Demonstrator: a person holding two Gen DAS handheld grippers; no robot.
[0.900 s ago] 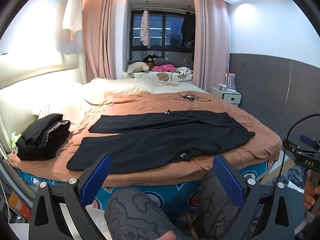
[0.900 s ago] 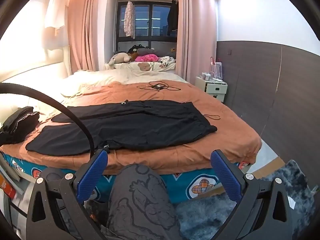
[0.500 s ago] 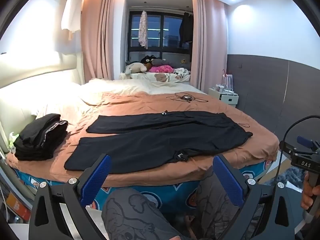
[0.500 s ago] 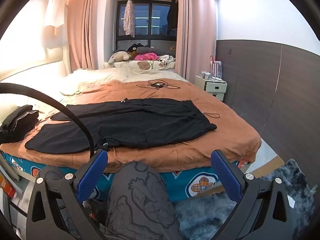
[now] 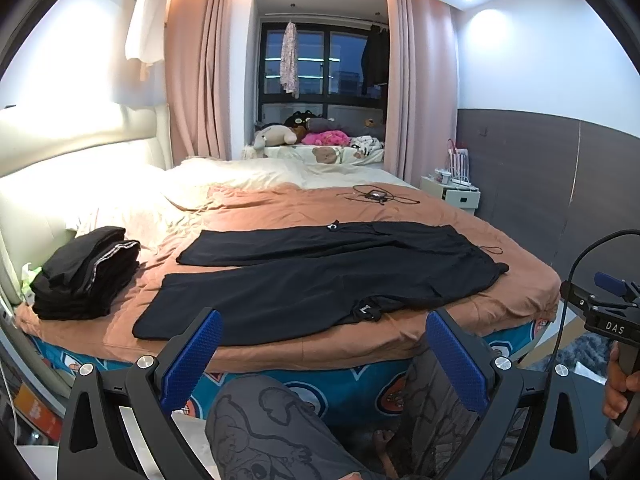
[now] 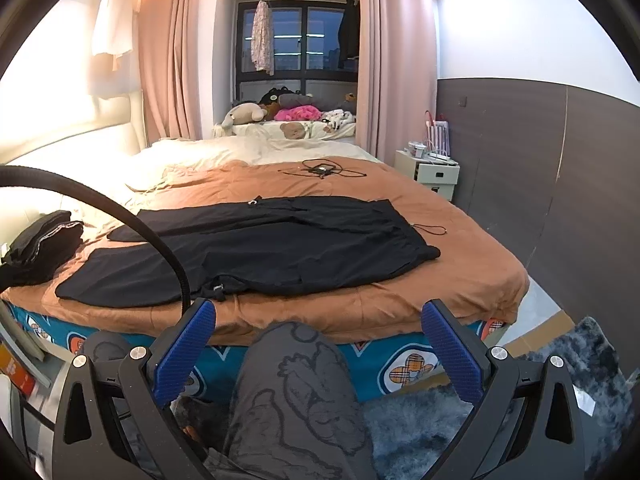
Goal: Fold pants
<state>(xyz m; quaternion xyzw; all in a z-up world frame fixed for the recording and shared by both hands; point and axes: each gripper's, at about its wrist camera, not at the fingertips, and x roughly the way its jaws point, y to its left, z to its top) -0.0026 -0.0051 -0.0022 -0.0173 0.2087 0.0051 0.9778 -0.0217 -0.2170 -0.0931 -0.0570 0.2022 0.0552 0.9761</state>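
A pair of black pants [image 5: 320, 276] [image 6: 264, 248] lies spread flat on the orange-brown bedspread [image 5: 520, 280] [image 6: 480, 256], legs running to the left and waistband to the right, with a drawstring trailing off the waist. My left gripper [image 5: 322, 354] is open, held off the near edge of the bed, nothing between its blue pads. My right gripper [image 6: 318, 346] is open too, short of the bed and empty. A person's knee in grey printed trousers [image 5: 264, 420] [image 6: 296, 380] shows under both grippers. The right gripper's handle and a hand [image 5: 618, 380] appear at the left view's right edge.
A stack of folded dark clothes [image 5: 84, 272] [image 6: 36, 248] sits at the bed's left end. A black cable with a device [image 5: 376, 196] [image 6: 324, 170] lies further back on the bed. A white nightstand [image 6: 432, 172] stands right, a grey rug [image 6: 520, 412] on the floor.
Both views have drifted slightly; the bed and pants sit a little lower and nearer in frame. The pants have not moved and both grippers stay open.
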